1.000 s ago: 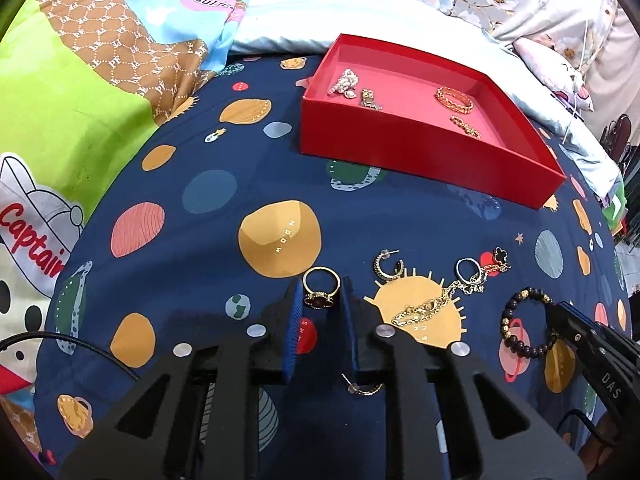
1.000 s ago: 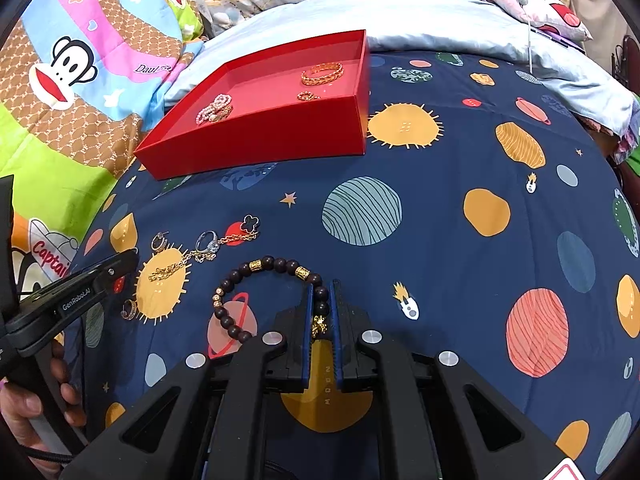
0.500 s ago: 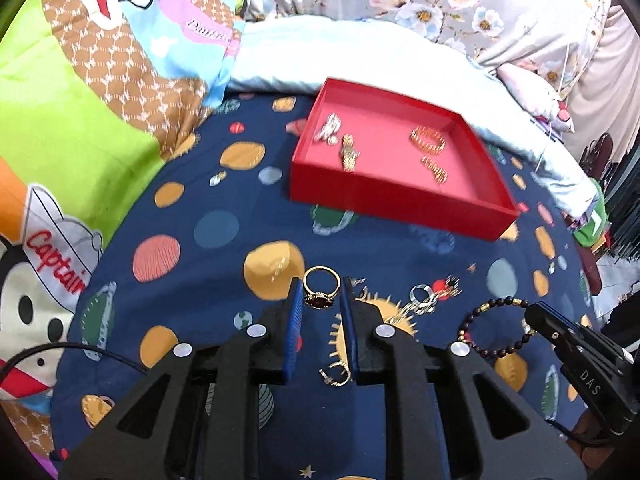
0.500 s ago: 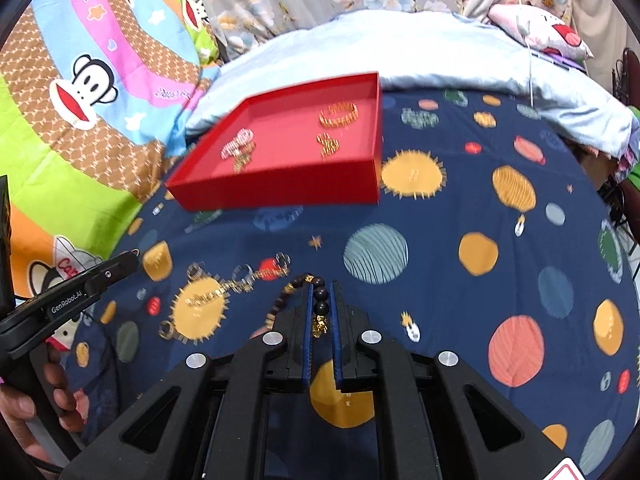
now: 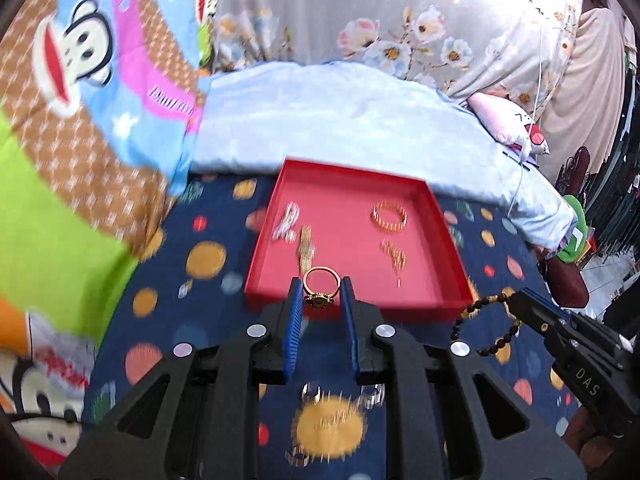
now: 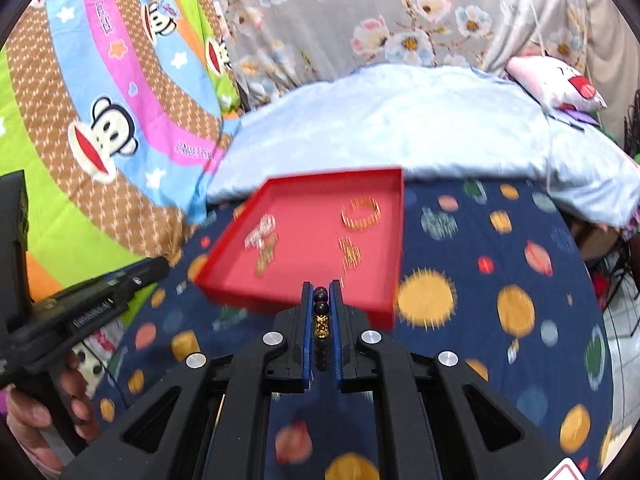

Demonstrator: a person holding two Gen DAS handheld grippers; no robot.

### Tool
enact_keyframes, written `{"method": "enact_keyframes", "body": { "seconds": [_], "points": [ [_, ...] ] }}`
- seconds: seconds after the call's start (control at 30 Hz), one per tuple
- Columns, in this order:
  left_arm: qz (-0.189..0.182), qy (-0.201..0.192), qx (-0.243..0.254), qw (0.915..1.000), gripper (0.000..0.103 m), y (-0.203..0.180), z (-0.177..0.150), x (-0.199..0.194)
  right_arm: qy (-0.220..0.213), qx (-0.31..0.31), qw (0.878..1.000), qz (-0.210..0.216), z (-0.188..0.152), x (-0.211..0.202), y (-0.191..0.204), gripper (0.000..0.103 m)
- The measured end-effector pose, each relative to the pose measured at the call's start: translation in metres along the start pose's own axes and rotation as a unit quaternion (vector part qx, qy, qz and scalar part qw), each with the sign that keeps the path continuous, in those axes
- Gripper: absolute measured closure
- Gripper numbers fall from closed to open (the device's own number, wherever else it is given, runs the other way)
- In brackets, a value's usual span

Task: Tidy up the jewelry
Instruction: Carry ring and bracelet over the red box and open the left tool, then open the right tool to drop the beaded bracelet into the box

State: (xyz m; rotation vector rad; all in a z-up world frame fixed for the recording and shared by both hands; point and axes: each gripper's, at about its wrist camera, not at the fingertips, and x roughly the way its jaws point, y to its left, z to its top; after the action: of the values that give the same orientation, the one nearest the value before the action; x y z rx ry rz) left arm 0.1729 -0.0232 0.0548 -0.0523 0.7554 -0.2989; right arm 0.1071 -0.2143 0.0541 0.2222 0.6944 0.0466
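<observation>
My left gripper (image 5: 321,292) is shut on a gold ring (image 5: 321,285) with a dark stone, held in the air near the front wall of the red tray (image 5: 352,307). My right gripper (image 6: 321,294) is shut on a dark beaded bracelet (image 6: 321,320) with gold beads, lifted before the tray's (image 6: 288,302) front edge. The bracelet also hangs from the right gripper in the left wrist view (image 5: 486,326). The tray holds a gold bangle (image 5: 389,216), a gold chain piece (image 5: 394,258), a silvery piece (image 5: 286,222) and a gold strip (image 5: 306,250).
Loose jewelry (image 5: 340,398) lies blurred on the navy planet-print bedspread (image 5: 208,288) below my left gripper. A pale blue quilt (image 5: 340,120) lies behind the tray, a monkey-print blanket (image 5: 80,100) to the left. A person's hand (image 6: 44,412) holds the left gripper.
Both grippers have risen off the bedspread and moved toward the red tray, the left carrying the ring and the right carrying the beaded bracelet.
</observation>
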Motion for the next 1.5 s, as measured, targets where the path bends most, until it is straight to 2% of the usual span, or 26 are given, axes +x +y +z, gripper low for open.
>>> {"method": "enact_keyframes", "body": {
  "seconds": [0.13,0.33,0.63,0.7,0.77,0.8,0.83,0.87,0.9,0.97,1.17,1.27,1.5],
  "points": [
    [-0.004,-0.004,0.011,0.9999,0.085,-0.009,0.031,0.025,-0.014,-0.011,1.000,0.001,0.035,0.023,0.004,0.096],
    [0.001,0.000,0.025,0.9997,0.085,-0.023,0.064,0.074,-0.009,-0.019,1.000,-0.002,0.067,0.072,0.003,0.096],
    [0.004,0.040,0.026,0.9989,0.085,-0.032,0.075,0.147,0.043,-0.015,0.999,-0.012,0.072,0.149,-0.021,0.095],
    [0.008,0.045,0.027,0.9986,0.085,-0.033,0.074,0.157,0.054,-0.024,0.998,-0.020,0.070,0.162,-0.026,0.095],
    [0.013,0.051,0.028,0.9982,0.084,-0.035,0.073,0.165,0.054,-0.035,0.997,-0.044,0.067,0.166,-0.027,0.090],
    [0.017,0.053,0.026,0.9981,0.084,-0.034,0.072,0.168,0.053,-0.038,0.997,-0.052,0.065,0.166,-0.028,0.080],
    [0.017,0.054,0.024,0.9981,0.083,-0.033,0.072,0.169,0.048,-0.038,0.997,-0.055,0.064,0.164,-0.029,0.075],
    [0.018,0.054,0.023,0.9981,0.078,-0.033,0.071,0.170,0.043,-0.036,0.997,-0.059,0.063,0.161,-0.030,0.070],
    [0.022,0.052,0.019,0.9982,0.067,-0.032,0.071,0.169,0.037,-0.034,0.997,-0.061,0.062,0.157,-0.031,0.070],
    [0.025,0.045,0.019,0.9985,0.058,-0.031,0.071,0.165,0.031,-0.027,0.997,-0.060,0.062,0.150,-0.034,0.070],
    [0.029,0.026,0.028,0.9989,0.058,-0.032,0.072,0.139,0.012,-0.008,0.999,-0.047,0.059,0.119,-0.033,0.070],
    [0.034,0.019,0.025,0.9990,0.058,-0.026,0.068,0.119,0.001,0.003,0.999,-0.038,0.052,0.098,-0.032,0.065],
    [0.054,0.013,0.017,0.9983,0.056,-0.012,0.036,0.073,-0.006,0.012,1.000,-0.025,0.019,0.050,-0.023,0.065]
  ]
}}
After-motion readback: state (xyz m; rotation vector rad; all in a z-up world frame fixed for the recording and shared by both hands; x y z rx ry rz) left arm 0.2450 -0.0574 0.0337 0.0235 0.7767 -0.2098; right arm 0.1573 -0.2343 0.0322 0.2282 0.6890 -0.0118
